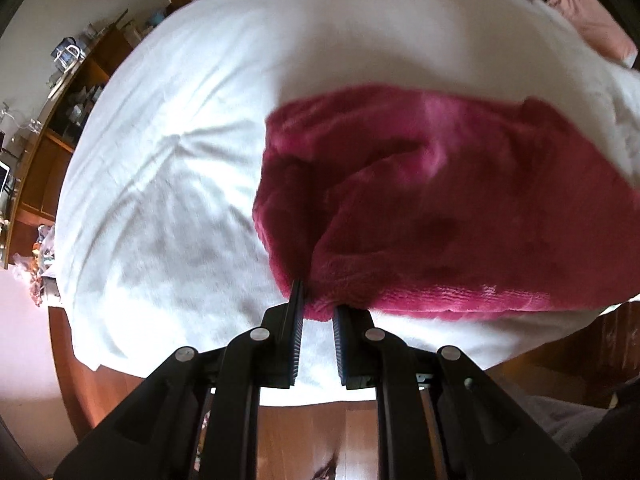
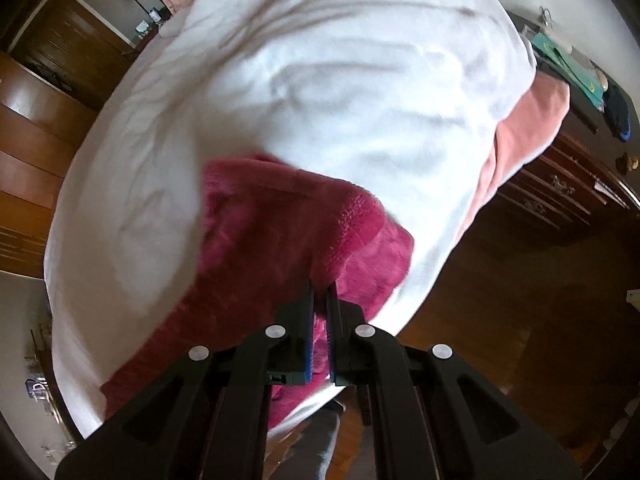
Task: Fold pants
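The pants (image 1: 440, 200) are dark pink fleece, lying folded over on a white bedspread (image 1: 180, 160). In the left wrist view my left gripper (image 1: 318, 300) is at the near left corner of the pants. Its jaws stand a little apart with the fabric edge between them. In the right wrist view the pants (image 2: 260, 240) bunch up under my right gripper (image 2: 322, 292). Its jaws are nearly together and pinch a fold of the ribbed edge.
The bed's white cover (image 2: 340, 100) fills both views. A pink pillow (image 1: 592, 20) lies at the far right corner. A pink blanket (image 2: 524, 128) hangs off the bed's right side. A dark wooden dresser (image 2: 560, 184) stands to the right, wooden shelves (image 1: 52, 128) to the left.
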The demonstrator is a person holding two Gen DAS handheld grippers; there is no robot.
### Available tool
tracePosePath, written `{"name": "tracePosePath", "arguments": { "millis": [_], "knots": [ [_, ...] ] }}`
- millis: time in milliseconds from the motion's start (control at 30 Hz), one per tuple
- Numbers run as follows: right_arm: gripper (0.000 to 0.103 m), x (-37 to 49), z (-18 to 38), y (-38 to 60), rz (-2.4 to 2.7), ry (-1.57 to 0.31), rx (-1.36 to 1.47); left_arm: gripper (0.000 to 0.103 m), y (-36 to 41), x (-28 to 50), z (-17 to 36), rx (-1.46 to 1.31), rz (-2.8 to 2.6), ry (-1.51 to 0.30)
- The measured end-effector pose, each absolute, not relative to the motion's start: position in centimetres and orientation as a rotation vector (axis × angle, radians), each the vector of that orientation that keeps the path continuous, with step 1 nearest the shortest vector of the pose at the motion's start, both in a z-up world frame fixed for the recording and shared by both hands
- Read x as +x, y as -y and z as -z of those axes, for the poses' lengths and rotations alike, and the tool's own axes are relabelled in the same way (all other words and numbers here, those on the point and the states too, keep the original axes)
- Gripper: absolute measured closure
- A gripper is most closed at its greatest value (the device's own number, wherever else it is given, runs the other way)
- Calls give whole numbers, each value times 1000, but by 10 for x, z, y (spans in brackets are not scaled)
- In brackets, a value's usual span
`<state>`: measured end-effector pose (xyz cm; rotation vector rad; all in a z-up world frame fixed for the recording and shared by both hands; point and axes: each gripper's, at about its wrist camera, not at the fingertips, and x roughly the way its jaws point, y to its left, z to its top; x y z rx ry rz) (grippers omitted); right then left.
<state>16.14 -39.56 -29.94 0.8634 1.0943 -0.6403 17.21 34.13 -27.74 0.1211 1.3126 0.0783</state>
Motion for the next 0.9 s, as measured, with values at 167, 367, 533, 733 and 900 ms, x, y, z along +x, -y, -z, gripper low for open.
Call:
{"name": "tracePosePath", "arguments": {
  "millis": [167, 367, 533, 733, 900],
  "knots": [
    [98, 153, 324, 396, 657, -1116, 859, 89, -346, 176, 297, 120, -114, -1352],
    [98, 154, 339, 401, 659, -1129, 838, 87, -342, 187, 314, 157, -144, -1383],
    [98, 153, 350, 399, 671, -1141, 837, 86, -342, 184, 326, 144, -170, -1419],
    [98, 152, 361, 404, 673, -1143, 859, 55, -351, 178, 329, 132, -202, -1423],
    [91, 151, 367, 408, 689, -1168, 835, 54, -356, 171, 319, 106, -211, -1416]
  ]
}}
